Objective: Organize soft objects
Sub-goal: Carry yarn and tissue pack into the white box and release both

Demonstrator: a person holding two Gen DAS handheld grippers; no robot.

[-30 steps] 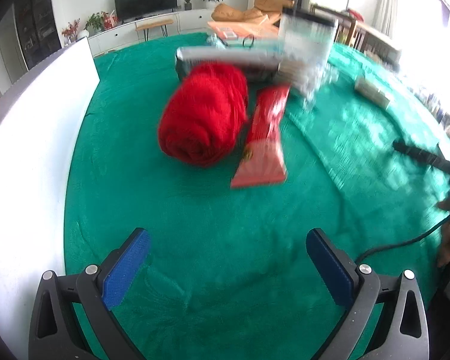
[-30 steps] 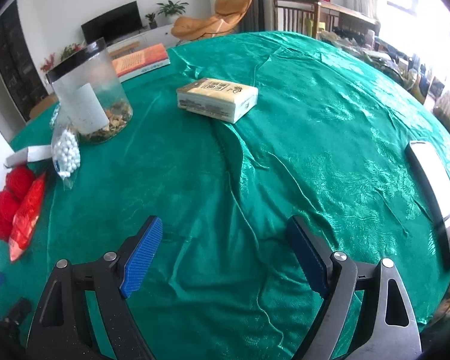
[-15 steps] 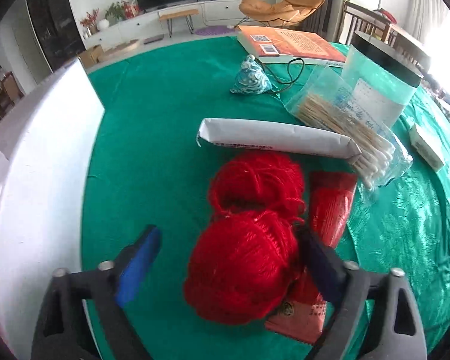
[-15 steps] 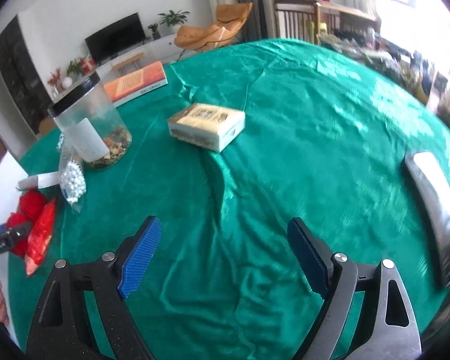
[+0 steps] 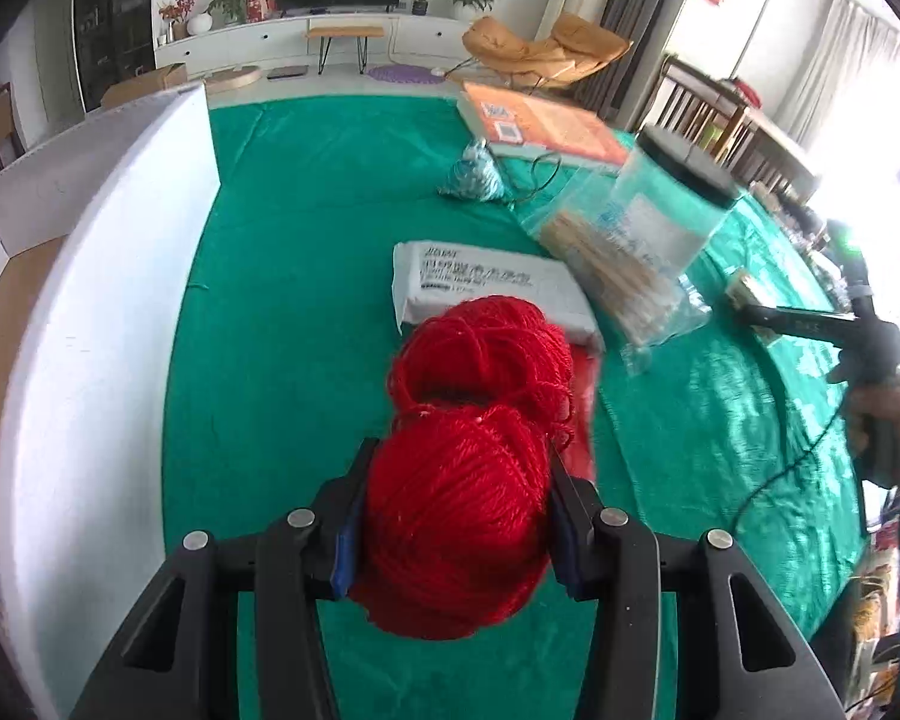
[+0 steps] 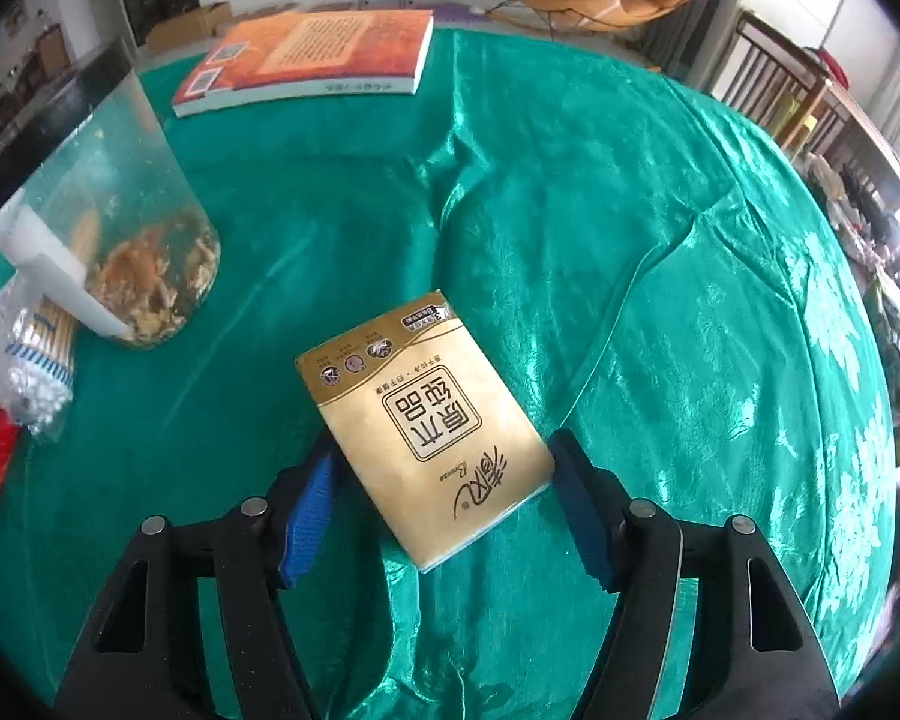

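Red yarn (image 5: 456, 516) sits clamped between both pads of the left hand-held gripper (image 5: 456, 516), above the green table (image 5: 282, 312) near its left edge. Further right, the right hand-held gripper (image 6: 444, 516) stands spread, straddling a gold tissue pack (image 6: 426, 426) without touching it.

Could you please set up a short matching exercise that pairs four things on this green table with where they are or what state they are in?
Things
1. red yarn
2. tissue pack
3. orange book
4. clear jar

States
A. upright, black lid on
B. squeezed between closed fingers
C. lying flat at the table's far edge
D. between open fingers, not gripped

Pairs: 1-B, 2-D, 3-C, 4-A
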